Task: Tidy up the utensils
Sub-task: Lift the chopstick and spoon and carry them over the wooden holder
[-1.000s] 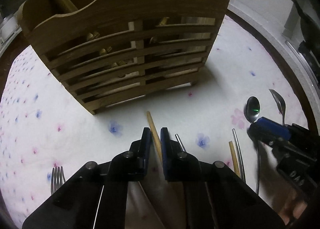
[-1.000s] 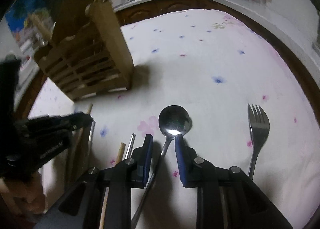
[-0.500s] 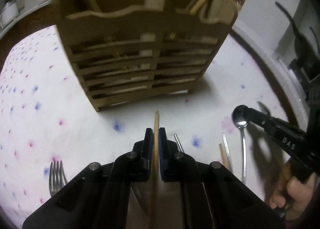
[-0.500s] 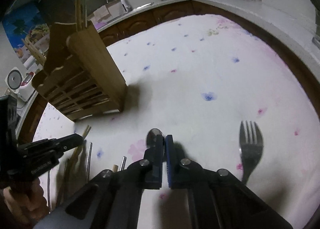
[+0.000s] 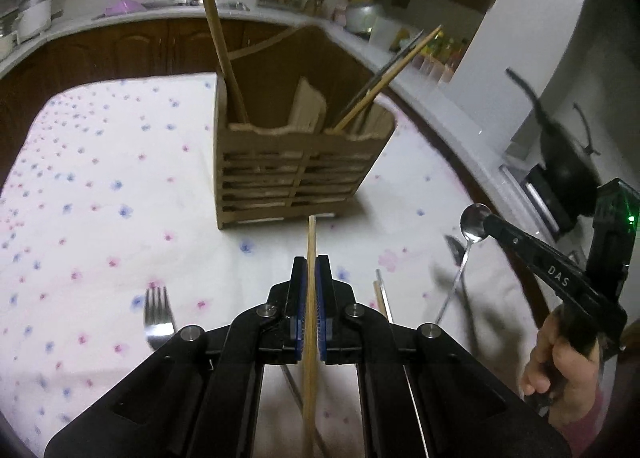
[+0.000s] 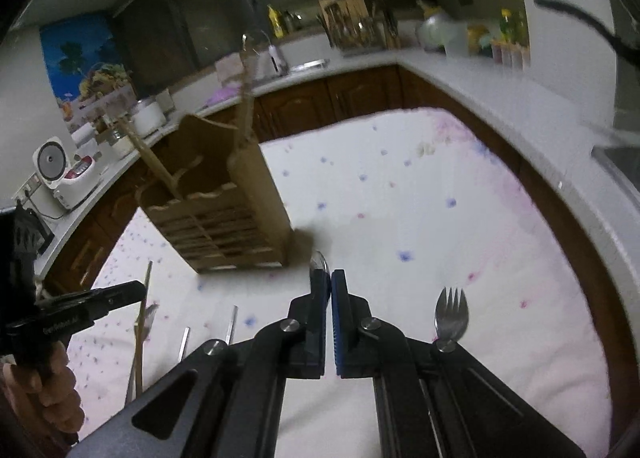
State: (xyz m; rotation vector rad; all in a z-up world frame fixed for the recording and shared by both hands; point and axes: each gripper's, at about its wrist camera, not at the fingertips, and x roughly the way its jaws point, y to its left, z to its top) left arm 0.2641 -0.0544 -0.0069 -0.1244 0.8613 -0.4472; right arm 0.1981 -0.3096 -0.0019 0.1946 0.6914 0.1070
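The left gripper (image 5: 308, 266) is gripping a wooden chopstick (image 5: 311, 242); its jaws are closed flat on the shaft, with a short length projecting ahead toward the wooden caddy (image 5: 296, 162) and the longer part trailing back beneath the tool. The right gripper (image 6: 328, 282) is gripping a metal spoon (image 5: 474, 224); its jaws are pinched on the neck just behind the bowl, and the slim handle is hanging free above the counter (image 5: 100, 178).

Handling, as judged from these views: the chopstick is appearing light, stiff and slightly rough, so it is unlikely to slip, yet the long trailing end is likely to swing if the grip sits far from the middle; a hold nearer the centre is giving better control when tipping it upright. The spoon is looking smooth and polished, hence slippery; held by the neck, the handle is acting as a lever and may rotate between the pads; firm pressure is advisable.

The caddy is standing upright on the flowered cloth, with chopsticks already leaning in both front compartments. Two forks, one left (image 5: 159, 318) and one right (image 6: 451, 318), and several loose sticks (image 6: 230, 324) are lying flat on the cloth; thin flat pieces are best taken at the narrow handle.
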